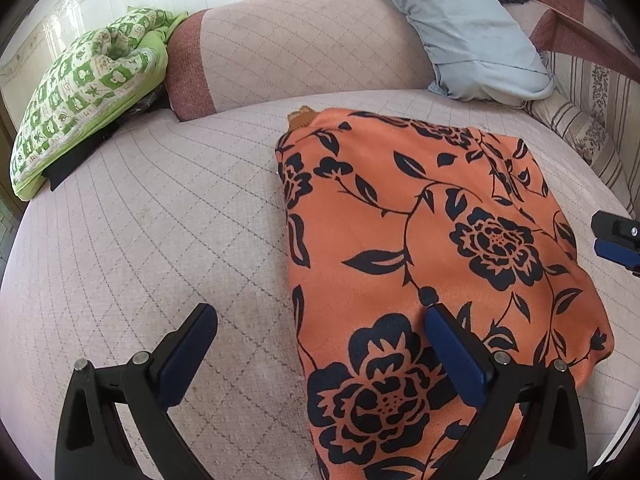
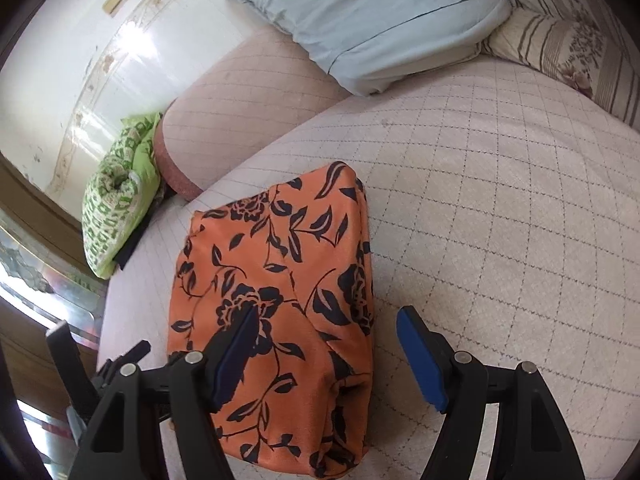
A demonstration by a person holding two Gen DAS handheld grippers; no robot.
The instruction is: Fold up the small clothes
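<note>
An orange garment with a black flower print [image 1: 432, 248] [image 2: 280, 280] lies folded into a rough rectangle on the pale quilted sofa seat [image 1: 160, 220] [image 2: 500, 208]. My left gripper [image 1: 320, 316] is open above the garment's near left edge; its right finger hangs over the cloth and its left finger over the bare seat. My right gripper [image 2: 330, 316] is open above the garment's near right edge, left finger over the cloth, right finger over the seat. Nothing is between either pair of pads. The right gripper's tip [image 1: 616, 240] shows at the right rim of the left wrist view.
A green patterned quilt [image 1: 84, 92] [image 2: 118, 196] is bundled at the far left by the sofa arm. A light blue pillow [image 1: 468, 28] [image 2: 360, 12] and a striped floral cushion [image 1: 592, 112] [image 2: 568, 40] lean at the back right. A white wall [image 2: 60, 60] stands behind.
</note>
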